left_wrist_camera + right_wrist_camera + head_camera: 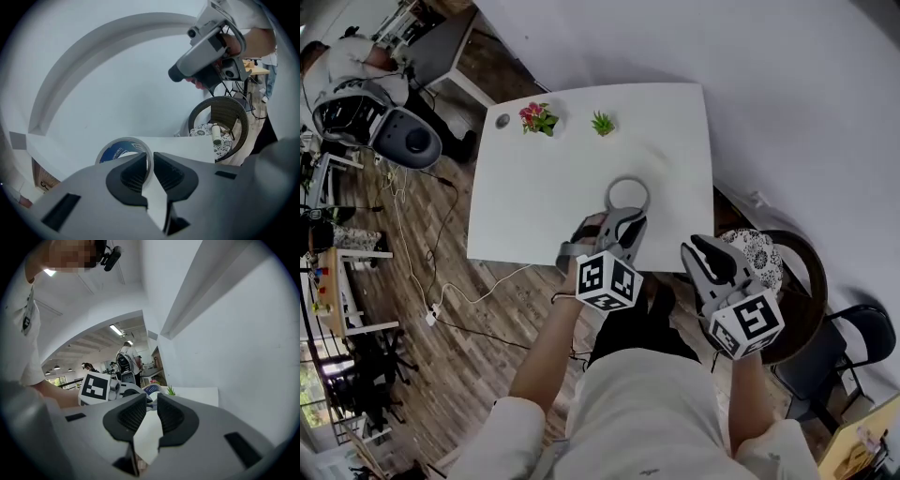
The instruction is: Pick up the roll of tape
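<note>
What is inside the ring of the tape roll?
One jaw of the left tool reaches inside the tape roll and pinches its wall against the other jaw. Through the hole, the head view shows only the white table. The tool covers the ring's lower part.

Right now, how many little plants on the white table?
2. A pink-flowered plant sits near the far edge of the table, and a small green plant stands just to its right in the head view. None looks hidden.
</note>
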`<state>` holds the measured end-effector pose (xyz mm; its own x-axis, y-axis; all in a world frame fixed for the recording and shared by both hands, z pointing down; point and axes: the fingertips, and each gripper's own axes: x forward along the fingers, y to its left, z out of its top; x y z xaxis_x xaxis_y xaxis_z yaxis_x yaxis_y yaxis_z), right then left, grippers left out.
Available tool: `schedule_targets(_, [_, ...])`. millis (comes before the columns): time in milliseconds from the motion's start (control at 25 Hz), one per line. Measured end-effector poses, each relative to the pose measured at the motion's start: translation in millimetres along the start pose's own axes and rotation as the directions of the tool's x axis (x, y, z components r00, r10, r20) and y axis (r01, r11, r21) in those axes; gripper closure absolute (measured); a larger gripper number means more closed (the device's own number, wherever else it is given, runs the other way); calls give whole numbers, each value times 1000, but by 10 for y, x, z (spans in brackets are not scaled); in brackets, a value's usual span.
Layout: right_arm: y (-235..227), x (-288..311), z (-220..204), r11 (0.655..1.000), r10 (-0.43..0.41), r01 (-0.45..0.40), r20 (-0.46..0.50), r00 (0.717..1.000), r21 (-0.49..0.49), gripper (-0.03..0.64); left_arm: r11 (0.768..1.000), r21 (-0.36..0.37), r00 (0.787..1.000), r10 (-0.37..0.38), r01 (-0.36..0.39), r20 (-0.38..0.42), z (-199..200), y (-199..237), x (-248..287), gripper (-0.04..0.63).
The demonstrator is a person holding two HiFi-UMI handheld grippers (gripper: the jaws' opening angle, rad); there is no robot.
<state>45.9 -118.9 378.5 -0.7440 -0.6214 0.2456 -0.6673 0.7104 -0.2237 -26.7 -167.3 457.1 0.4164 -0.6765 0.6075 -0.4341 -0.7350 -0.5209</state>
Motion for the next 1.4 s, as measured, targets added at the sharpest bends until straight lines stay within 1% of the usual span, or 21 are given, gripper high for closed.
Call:
schedule_targets(320, [43, 24, 149, 999, 13, -12, 28, 1000, -39, 543, 997, -56, 998, 52, -50, 38, 131, 86, -273, 537])
schedule_targets(600, [140, 37, 330, 995, 31, -25, 64, 997, -92, 546, 986, -134, 987, 112, -96, 116, 317, 158, -578, 537])
schedule_targets(760, [202, 35, 450, 993, 43, -33, 83, 996, -115, 551, 979, -171, 977, 137, -109, 165, 444, 256, -749, 537])
schedule_targets(1000, [267, 31, 550, 992, 40, -27, 102, 994, -123, 557, 968, -215, 959, 175, -127, 223, 582, 341, -963, 537])
schedule_targets(1120, [281, 10, 579, 991, 39, -24, 112, 993, -130, 563, 958, -256, 948, 197, -131, 252, 634, 361, -1062, 537])
schedule_targets(1240, [303, -6, 588, 992, 35, -20, 112, 993, -126, 566, 947, -298, 937, 210, -124, 278, 673, 373, -1150, 537])
schedule_targets(1400, [344, -42, 577, 991, 38, -24, 107, 993, -134, 572, 929, -357, 923, 215, -92, 320, 714, 354, -1259, 537])
